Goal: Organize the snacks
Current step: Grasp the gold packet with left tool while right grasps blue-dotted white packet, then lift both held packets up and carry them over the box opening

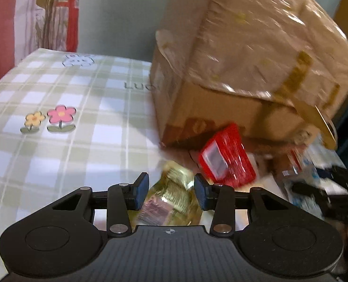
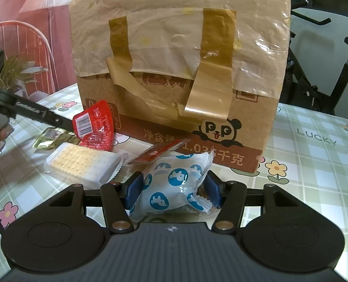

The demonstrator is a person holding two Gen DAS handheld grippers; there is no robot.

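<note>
Meanwhile left gripper (image 1: 171, 191) spread around gold packet (image 1: 174, 197), right gripper (image 2: 172, 193) clamping blue-white packet (image 2: 174, 185), taped carton (image 2: 178, 70) behind.

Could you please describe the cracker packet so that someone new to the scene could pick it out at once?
Start at the taped cardboard box on the checked tablecloth. Among the snacks in front of it, the cracker packet lies flat, below the red packet. Only it shows a pale yellow dotted biscuit through clear wrapping.

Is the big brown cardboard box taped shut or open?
Cannot tell: brown cardboard box shows peeling tan tape strips on its side; its top is out of view.
</note>
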